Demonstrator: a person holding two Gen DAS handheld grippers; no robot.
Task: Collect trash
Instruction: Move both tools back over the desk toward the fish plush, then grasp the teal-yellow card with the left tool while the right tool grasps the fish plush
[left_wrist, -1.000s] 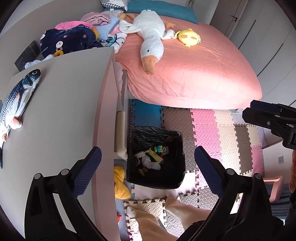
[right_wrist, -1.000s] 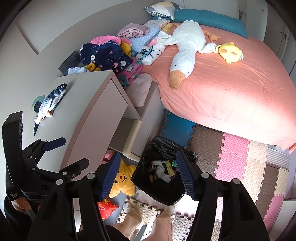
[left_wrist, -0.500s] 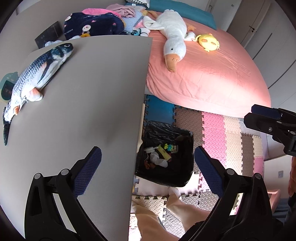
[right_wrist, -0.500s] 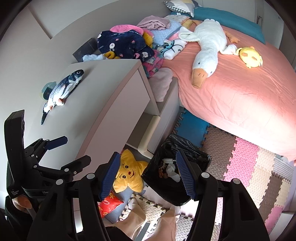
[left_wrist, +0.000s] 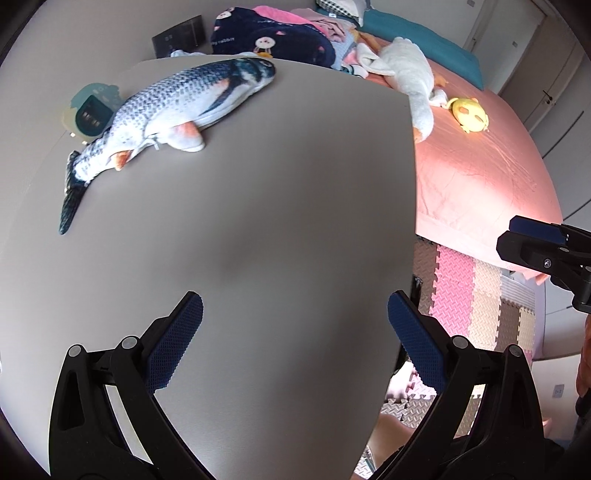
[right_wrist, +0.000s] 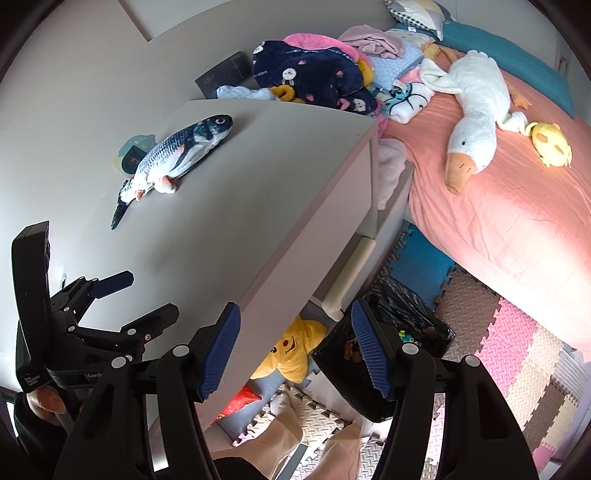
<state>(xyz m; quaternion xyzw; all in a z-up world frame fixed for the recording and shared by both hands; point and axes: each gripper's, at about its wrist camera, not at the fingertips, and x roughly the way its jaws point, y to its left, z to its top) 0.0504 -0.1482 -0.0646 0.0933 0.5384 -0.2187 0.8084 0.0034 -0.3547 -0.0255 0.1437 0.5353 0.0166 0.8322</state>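
Both cameras ride on the handheld grippers and look steeply downward along their own fingers. The left wrist view sits close above the grey cabinet top, which fills most of its picture; the fish toy lies toward the far left of that top, and the pink bed runs off to the right of the cabinet. The right wrist view stands farther back from the cabinet, beyond its front corner, so it takes in the cabinet's side, the black-lined bin on the floor below, and the bed. Both views share the cabinet top, fish toy, bed and goose plush.
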